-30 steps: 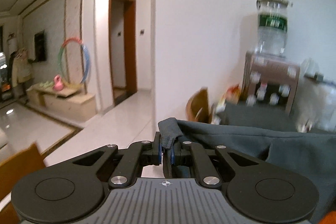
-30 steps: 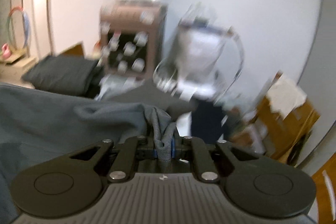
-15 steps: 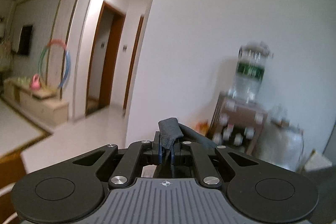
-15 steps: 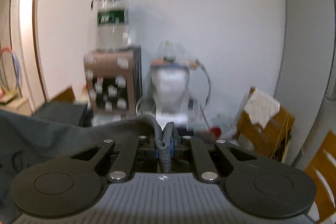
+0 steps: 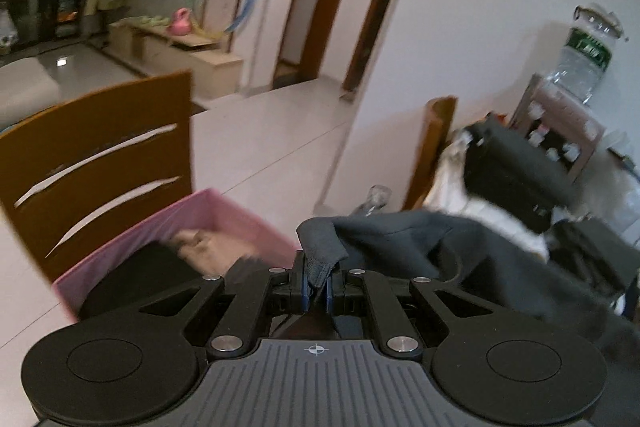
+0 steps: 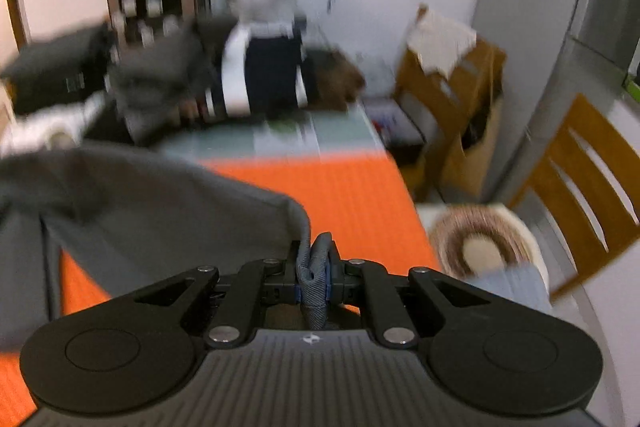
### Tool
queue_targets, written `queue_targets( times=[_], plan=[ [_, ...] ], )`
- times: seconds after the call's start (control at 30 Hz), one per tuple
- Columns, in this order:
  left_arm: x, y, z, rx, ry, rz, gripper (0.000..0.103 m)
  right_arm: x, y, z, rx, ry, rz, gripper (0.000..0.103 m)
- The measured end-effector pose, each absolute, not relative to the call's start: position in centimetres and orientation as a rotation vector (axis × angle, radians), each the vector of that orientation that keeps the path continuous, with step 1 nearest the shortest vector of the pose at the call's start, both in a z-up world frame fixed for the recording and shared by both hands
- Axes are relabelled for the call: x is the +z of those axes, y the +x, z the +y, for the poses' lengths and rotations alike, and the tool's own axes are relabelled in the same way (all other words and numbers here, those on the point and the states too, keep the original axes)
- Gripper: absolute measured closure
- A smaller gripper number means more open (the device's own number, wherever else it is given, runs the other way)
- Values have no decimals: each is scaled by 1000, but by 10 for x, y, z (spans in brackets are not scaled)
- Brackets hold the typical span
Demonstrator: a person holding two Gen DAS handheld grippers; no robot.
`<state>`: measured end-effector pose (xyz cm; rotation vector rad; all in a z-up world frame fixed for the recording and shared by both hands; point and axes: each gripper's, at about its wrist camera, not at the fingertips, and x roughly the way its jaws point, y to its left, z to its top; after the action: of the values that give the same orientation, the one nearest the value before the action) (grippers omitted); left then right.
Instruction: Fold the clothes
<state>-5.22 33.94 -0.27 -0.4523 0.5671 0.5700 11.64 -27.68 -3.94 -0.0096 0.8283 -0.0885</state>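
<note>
A dark grey garment (image 5: 452, 247) hangs stretched between my two grippers. My left gripper (image 5: 317, 291) is shut on one corner of it, the pinched fabric sticking up above the pads. My right gripper (image 6: 313, 283) is shut on another corner, a bunched grey fold. In the right wrist view the grey garment (image 6: 152, 211) drapes to the left over an orange mat (image 6: 340, 195) on the table. Both views are blurred by motion.
A pink bin (image 5: 192, 227) with clothes stands below the left gripper, a wooden chair (image 5: 96, 163) behind it. Piled clothes (image 6: 256, 75) lie at the table's far end. A woven basket (image 6: 484, 247) and another wooden chair (image 6: 580, 187) are at right. A water dispenser (image 5: 576, 79) stands by the wall.
Both grippers have swung down and tipped forward with the garment still pinched. The views went from the wall and dispenser to the pink bin, the orange mat and the table.
</note>
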Motion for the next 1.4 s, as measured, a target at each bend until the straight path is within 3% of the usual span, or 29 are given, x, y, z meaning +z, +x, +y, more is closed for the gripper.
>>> queue_targets(
  times=[0.07, 0.2, 0.3, 0.6, 1.07, 1.17, 1.23, 1.27, 1.3, 1.4],
  plan=[
    [-8, -69, 334, 579, -433, 584, 93, -57, 103, -276, -84, -38, 877, 86],
    [-13, -82, 324, 585, -392, 596, 93, -64, 82, -254, 84, -147, 896, 61],
    [-11, -80, 320, 586, -359, 584, 93, -58, 73, -224, 248, -269, 857, 49],
    [2, -77, 318, 574, -284, 548, 93, -45, 96, -107, 589, -436, 763, 45],
    [10, -77, 318, 558, -250, 545, 93, -86, 133, 55, 760, -510, 696, 45],
    [12, -74, 320, 562, -226, 538, 93, -93, 153, 70, 728, -517, 691, 50],
    [14, -71, 323, 563, -214, 531, 93, -95, 165, 75, 708, -508, 696, 73],
    [16, -69, 324, 563, -207, 527, 93, -95, 170, 74, 701, -504, 702, 94],
    [17, -66, 326, 563, -199, 524, 93, -91, 175, 71, 683, -497, 693, 100],
    [23, -53, 333, 560, -178, 517, 93, -74, 188, 55, 621, -461, 653, 101]
  ],
)
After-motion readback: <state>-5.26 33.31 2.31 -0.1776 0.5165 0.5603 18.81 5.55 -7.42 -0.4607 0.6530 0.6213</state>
